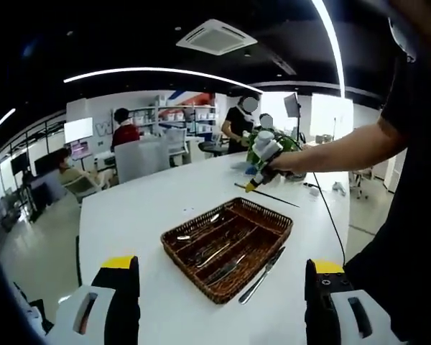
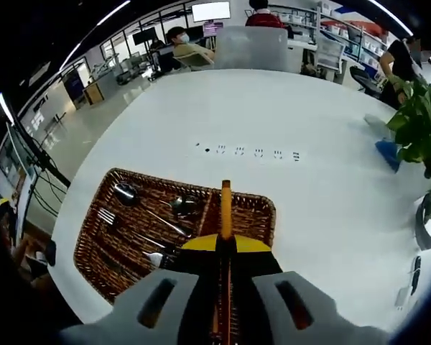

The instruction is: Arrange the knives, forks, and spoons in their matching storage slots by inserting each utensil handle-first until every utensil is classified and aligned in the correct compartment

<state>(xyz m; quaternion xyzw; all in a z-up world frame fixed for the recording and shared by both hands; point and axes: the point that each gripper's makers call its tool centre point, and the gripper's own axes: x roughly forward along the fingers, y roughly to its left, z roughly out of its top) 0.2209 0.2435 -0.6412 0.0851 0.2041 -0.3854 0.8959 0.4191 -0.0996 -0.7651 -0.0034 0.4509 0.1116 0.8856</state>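
A brown wicker basket (image 1: 273, 224) with divided slots sits on the white table (image 1: 144, 208), holding several metal utensils. One knife (image 1: 261, 276) lies on the table against the basket's near right side. My left gripper (image 1: 221, 279) hovers open in front of the basket, jaws wide apart and empty. A hand holds my right gripper (image 1: 254, 184) above the table beyond the basket. In the right gripper view the right gripper (image 2: 225, 244) is shut on a thin utensil (image 2: 225, 205) with an orange-brown end, over the basket (image 2: 93, 251). A spoon (image 2: 126, 192) and a fork (image 2: 106, 215) lie inside.
A potted plant (image 2: 416, 126) and a blue object (image 2: 388, 154) stand at the table's far side, with a cable (image 1: 332, 215) trailing nearby. A thin dark stick (image 1: 276, 200) lies near the right gripper's tip. People sit and stand at desks behind.
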